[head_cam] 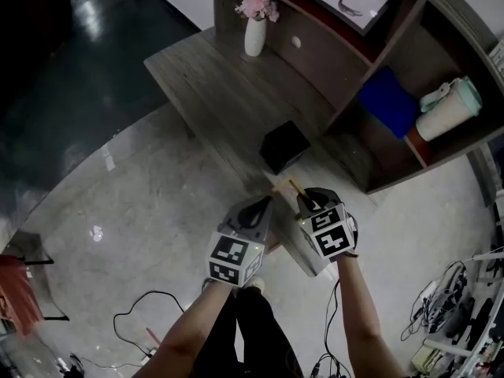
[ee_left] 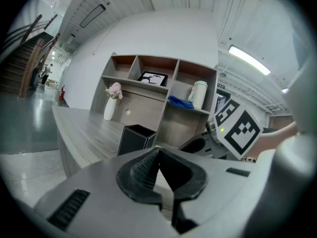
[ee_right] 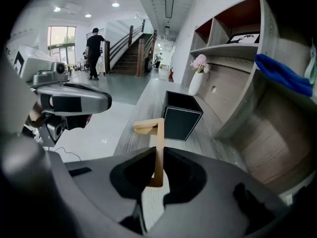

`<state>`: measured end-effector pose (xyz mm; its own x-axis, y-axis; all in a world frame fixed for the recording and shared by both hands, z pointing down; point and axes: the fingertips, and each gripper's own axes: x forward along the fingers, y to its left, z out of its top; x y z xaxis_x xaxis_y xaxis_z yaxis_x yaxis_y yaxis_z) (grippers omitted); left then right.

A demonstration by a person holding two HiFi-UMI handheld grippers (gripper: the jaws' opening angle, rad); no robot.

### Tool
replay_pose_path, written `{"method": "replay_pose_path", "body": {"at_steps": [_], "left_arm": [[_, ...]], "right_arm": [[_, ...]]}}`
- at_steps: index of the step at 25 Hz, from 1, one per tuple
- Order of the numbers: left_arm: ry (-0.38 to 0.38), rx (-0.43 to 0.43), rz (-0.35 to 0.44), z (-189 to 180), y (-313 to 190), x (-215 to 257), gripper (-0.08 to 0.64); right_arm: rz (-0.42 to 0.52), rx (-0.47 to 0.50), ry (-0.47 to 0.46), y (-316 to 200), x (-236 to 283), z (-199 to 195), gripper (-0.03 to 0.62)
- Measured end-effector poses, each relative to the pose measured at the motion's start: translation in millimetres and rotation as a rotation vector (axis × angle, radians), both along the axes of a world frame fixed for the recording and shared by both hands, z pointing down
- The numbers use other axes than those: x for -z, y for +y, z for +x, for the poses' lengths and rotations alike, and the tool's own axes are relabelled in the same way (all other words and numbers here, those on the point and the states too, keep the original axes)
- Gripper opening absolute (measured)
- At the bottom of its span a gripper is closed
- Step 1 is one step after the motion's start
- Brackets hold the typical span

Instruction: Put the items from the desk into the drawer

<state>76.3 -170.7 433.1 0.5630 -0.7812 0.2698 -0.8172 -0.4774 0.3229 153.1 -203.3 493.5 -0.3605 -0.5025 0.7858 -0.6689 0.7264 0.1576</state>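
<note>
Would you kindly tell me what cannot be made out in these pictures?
- Drawer: none shows in any view; in the head view the left gripper and right gripper cover the desk's near end.
- Wooden piece: in the head view only its tips show past the right gripper; what it is, unclear.
- Black box: inside too dark in the head view; its walls hide it in both gripper views.

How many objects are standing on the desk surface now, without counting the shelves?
2: the white vase at the far end, and the black box near the middle. The near end is partly hidden, so more may be there.
</note>
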Motion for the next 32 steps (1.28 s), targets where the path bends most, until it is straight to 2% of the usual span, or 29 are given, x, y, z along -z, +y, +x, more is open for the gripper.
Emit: {"method": "replay_pose_path", "body": {"at_steps": [15,24,32], "left_arm": [[-0.02,0.065,0.03,-35,41,33,0.009],[-0.03,0.164,0.0,-75,59,14,0.009],[-0.04,0.256,-0.022,-123,77,-6,0.009]], "right_arm": [[0.02,0.043,-0.024,43,35,-36,0.051],[-0.031,0.095,-0.077,66,19,-79,0.051],[-0.059,0.145,-0.079,91,-7,-121,0.051]]}}
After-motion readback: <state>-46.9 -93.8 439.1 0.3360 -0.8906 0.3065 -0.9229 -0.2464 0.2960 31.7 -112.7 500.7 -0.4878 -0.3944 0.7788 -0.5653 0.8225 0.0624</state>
